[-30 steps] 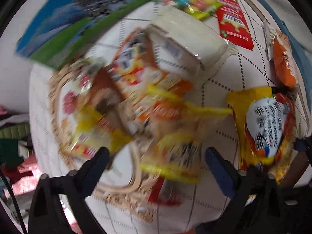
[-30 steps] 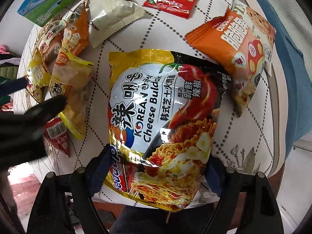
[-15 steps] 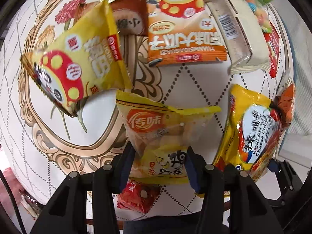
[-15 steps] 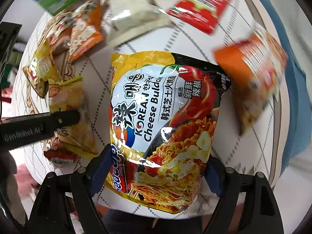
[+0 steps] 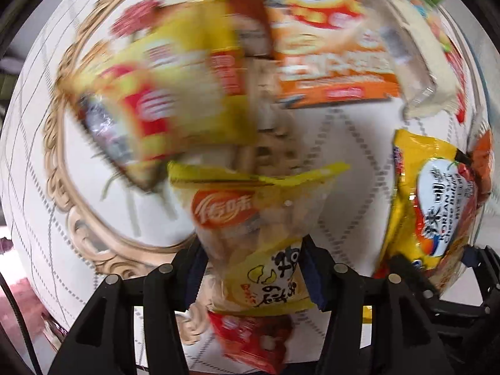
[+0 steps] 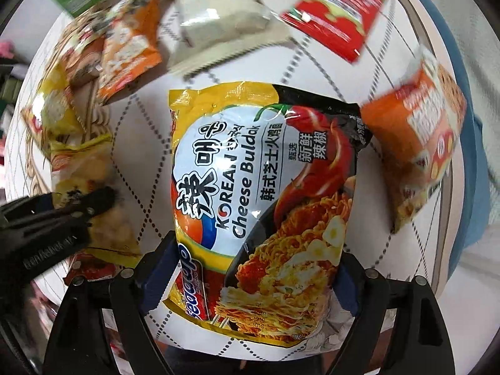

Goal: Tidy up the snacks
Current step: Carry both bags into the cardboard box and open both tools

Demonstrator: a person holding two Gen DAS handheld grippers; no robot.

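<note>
White quilted cloth with a gold scroll pattern covers the tabletop (image 5: 56,206) across the left wrist view, most of it smeared by motion. Low in the centre, the left gripper (image 5: 253,268) has its jaws pinching the lower part of a yellow snack bag (image 5: 259,228) with an orange oval logo. That bag looks light, soft and crinkly, its film slippery, so a hold across the flat body near the sealed end seems safest; squeezing hard would likely crush what is inside. A small red packet (image 5: 253,337) lies beneath it at the bottom of the frame. Blurred yellow and orange packets fill the upper half, and the noodle pack (image 5: 437,206) shows at the right edge.

White cloth again fills the right wrist view. The right gripper (image 6: 250,275) has its jaws closed on the lower sides of the noodle pack (image 6: 259,193), which fills the centre of the frame. It appears bulkier and stiffer, with a brittle block inside, so a grip across its width should hold. An orange cracker bag (image 6: 415,143) lies at the right, a red sachet (image 6: 337,18) at the top, a pale packet (image 6: 218,22) at upper centre.
</note>
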